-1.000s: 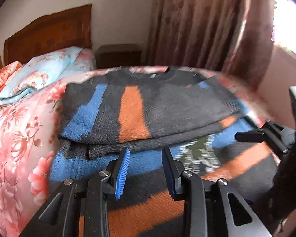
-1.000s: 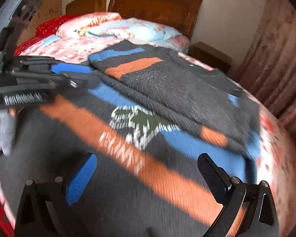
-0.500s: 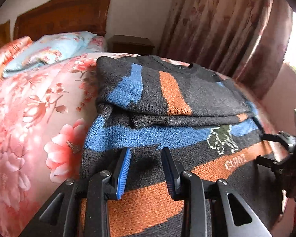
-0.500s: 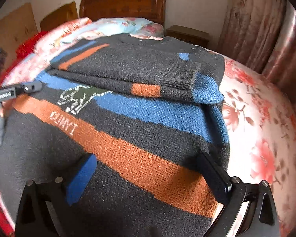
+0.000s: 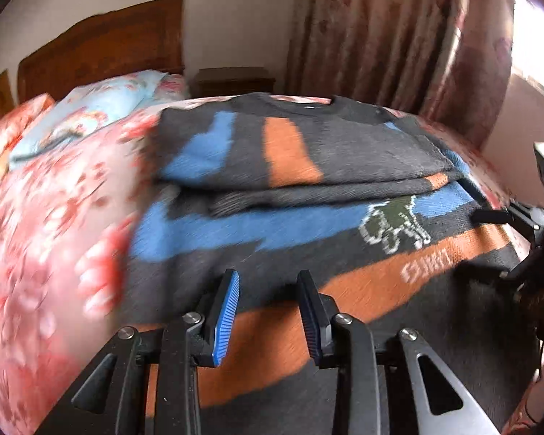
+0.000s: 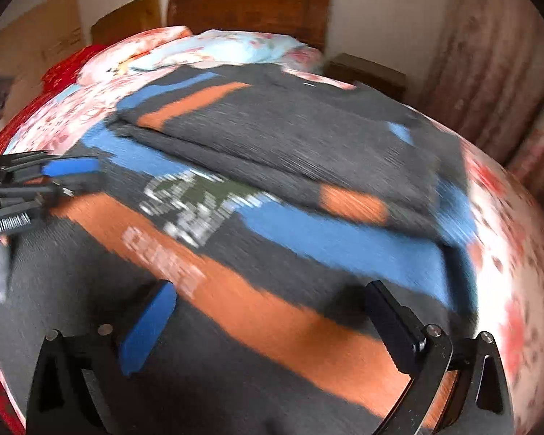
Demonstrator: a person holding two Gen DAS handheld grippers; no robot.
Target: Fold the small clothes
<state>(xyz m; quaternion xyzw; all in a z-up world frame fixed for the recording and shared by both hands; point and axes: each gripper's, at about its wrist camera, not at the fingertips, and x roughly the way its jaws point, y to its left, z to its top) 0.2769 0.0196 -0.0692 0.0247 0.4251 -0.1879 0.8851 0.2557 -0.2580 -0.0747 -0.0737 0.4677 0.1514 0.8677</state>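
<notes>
A dark grey knitted sweater (image 5: pixel 344 152) with blue and orange stripes and a small green dinosaur motif lies on the bed, its sleeves folded across its upper half. It also shows in the right wrist view (image 6: pixel 308 152). My left gripper (image 5: pixel 268 308) is open and empty, low over the sweater's lower left part. My right gripper (image 6: pixel 268 311) is wide open and empty, over the sweater's lower right part near the orange stripe. Each gripper shows at the edge of the other's view: the right one (image 5: pixel 504 217), the left one (image 6: pixel 69 174).
The bed has a pink floral cover (image 5: pixel 47 239) and a light blue pillow (image 5: pixel 101 108) by a wooden headboard (image 5: pixel 101 47). A dark nightstand (image 5: pixel 235 79) and brown curtains (image 5: pixel 391 36) stand behind. The bed's right edge (image 6: pixel 518 253) is close to the sweater.
Both views have swung sideways and are blurred with motion. The left gripper stays narrowly open and the right stays wide open; the sweater has not changed shape.
</notes>
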